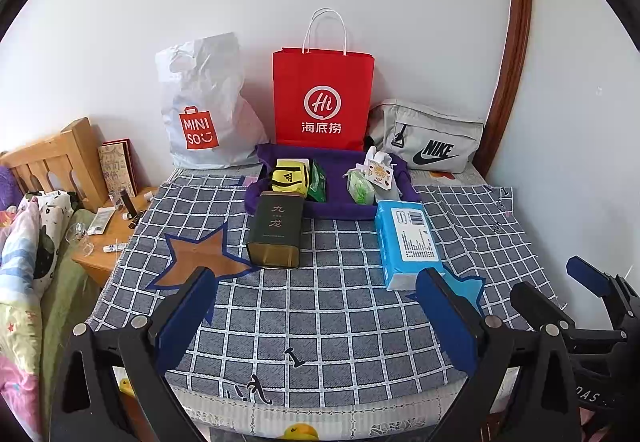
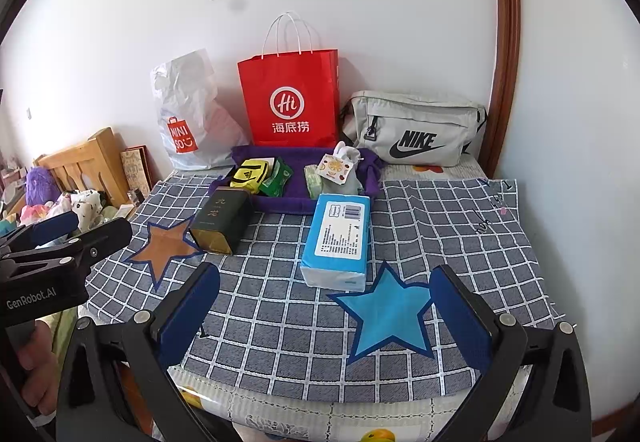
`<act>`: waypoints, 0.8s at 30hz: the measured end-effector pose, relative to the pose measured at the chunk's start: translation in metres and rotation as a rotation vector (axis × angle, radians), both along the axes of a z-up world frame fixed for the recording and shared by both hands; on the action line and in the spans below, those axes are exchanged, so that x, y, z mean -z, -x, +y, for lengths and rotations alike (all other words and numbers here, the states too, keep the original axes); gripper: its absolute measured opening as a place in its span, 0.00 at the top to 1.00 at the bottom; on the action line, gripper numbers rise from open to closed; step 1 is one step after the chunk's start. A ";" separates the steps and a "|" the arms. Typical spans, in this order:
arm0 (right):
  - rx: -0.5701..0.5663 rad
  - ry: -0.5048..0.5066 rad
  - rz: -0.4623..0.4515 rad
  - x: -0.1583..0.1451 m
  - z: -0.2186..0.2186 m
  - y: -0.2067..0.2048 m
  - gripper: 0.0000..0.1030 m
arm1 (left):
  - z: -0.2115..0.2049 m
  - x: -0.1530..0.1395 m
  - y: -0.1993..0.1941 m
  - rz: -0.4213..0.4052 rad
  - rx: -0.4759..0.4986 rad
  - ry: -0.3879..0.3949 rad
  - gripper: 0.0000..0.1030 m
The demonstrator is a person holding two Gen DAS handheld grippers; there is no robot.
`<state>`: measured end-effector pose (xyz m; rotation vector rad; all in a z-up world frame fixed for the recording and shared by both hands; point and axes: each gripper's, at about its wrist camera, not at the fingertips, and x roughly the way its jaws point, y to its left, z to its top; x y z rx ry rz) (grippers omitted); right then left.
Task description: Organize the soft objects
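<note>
A blue tissue pack (image 1: 408, 242) (image 2: 338, 238) lies on the checked cloth in front of a purple tray (image 1: 340, 207) (image 2: 296, 157). The tray holds a yellow pouch (image 1: 289, 175) (image 2: 251, 173), green packets (image 1: 318, 181) (image 2: 276, 179) and a small white drawstring bag (image 1: 378, 171) (image 2: 340, 165). A dark tea tin (image 1: 276, 230) (image 2: 220, 222) lies at the tray's front left. My left gripper (image 1: 316, 282) is open and empty above the cloth. My right gripper (image 2: 326, 278) is open and empty, just short of the tissue pack.
A red paper bag (image 1: 323, 97) (image 2: 290, 97), a white Miniso bag (image 1: 204, 109) (image 2: 188, 113) and a grey Nike bag (image 1: 428, 137) (image 2: 412, 129) stand against the wall. An orange star (image 1: 200, 258) (image 2: 164, 246) and a blue star (image 2: 386, 314) mark the cloth. A wooden nightstand (image 1: 108, 238) stands left.
</note>
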<state>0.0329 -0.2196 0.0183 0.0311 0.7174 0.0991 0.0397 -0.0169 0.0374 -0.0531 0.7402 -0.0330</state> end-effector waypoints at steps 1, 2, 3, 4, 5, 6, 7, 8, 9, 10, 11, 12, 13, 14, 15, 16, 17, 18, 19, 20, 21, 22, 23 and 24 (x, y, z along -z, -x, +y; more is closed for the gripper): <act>0.000 0.000 0.001 0.000 0.000 0.000 0.00 | 0.000 0.000 0.000 0.000 -0.001 0.001 0.02; 0.000 0.000 0.001 0.000 0.001 0.000 0.00 | 0.000 0.000 0.000 0.000 -0.001 0.000 0.02; 0.000 0.001 0.001 0.000 0.001 0.000 0.00 | 0.000 0.000 0.000 0.000 -0.001 0.001 0.02; 0.000 0.001 0.001 0.000 0.001 0.000 0.00 | -0.001 0.000 0.000 0.000 -0.001 0.000 0.02; 0.000 0.000 0.001 0.000 0.001 0.000 0.00 | -0.001 0.000 0.000 0.000 -0.003 0.000 0.02; -0.001 0.000 0.000 0.000 0.001 0.001 0.00 | -0.001 0.000 0.001 0.000 -0.004 0.000 0.02; -0.001 0.000 0.000 0.000 0.001 0.001 0.00 | -0.001 0.001 0.001 0.000 -0.002 0.001 0.02; -0.001 0.000 0.000 0.000 0.001 0.001 0.00 | -0.001 0.000 0.001 0.000 -0.002 0.000 0.02; -0.001 0.001 0.000 0.000 0.001 0.001 0.00 | -0.001 0.000 0.001 0.000 -0.002 0.000 0.02; -0.001 0.000 0.000 0.000 0.001 0.001 0.00 | -0.001 0.000 0.001 0.000 -0.003 0.000 0.02; -0.002 0.000 0.000 0.000 0.001 0.001 0.00 | 0.000 0.000 0.001 0.000 -0.002 0.000 0.02; -0.001 0.000 -0.001 0.000 0.001 0.001 0.00 | 0.000 0.000 0.001 0.000 -0.001 0.001 0.02; -0.001 0.001 -0.001 0.000 0.001 0.001 0.00 | 0.000 0.000 0.001 0.000 0.000 0.001 0.02; -0.002 0.001 -0.002 0.000 0.001 0.001 0.00 | 0.000 0.000 0.001 0.000 -0.001 0.000 0.02; -0.002 0.000 -0.002 0.000 0.002 0.002 0.00 | 0.000 0.000 0.001 0.000 -0.003 0.000 0.02; -0.002 0.001 -0.002 0.000 0.002 0.002 0.00 | 0.000 0.001 0.001 0.001 -0.002 0.000 0.02; -0.002 0.001 -0.002 0.000 0.002 0.002 0.00 | 0.000 0.001 0.001 0.001 -0.002 0.001 0.02; -0.002 0.001 -0.002 0.000 0.002 0.002 0.00 | 0.000 0.001 0.001 0.001 0.000 0.003 0.02; -0.002 0.001 -0.002 0.000 0.002 0.002 0.00 | -0.001 0.002 0.002 0.001 0.001 0.004 0.02; -0.002 0.002 -0.002 0.000 0.002 0.002 0.00 | -0.001 0.002 0.002 0.001 0.001 0.005 0.02; -0.001 0.002 -0.002 0.000 0.002 0.002 0.00 | -0.001 0.002 0.003 0.000 0.000 0.004 0.02; -0.001 0.001 -0.003 0.000 0.002 0.002 0.00 | -0.001 0.002 0.002 0.000 0.001 0.004 0.02; -0.001 0.001 -0.002 0.000 0.002 0.002 0.00 | -0.001 0.002 0.002 0.001 0.001 0.005 0.02; -0.001 0.000 -0.003 0.000 0.002 0.002 0.00 | -0.001 0.002 0.002 0.001 0.001 0.005 0.02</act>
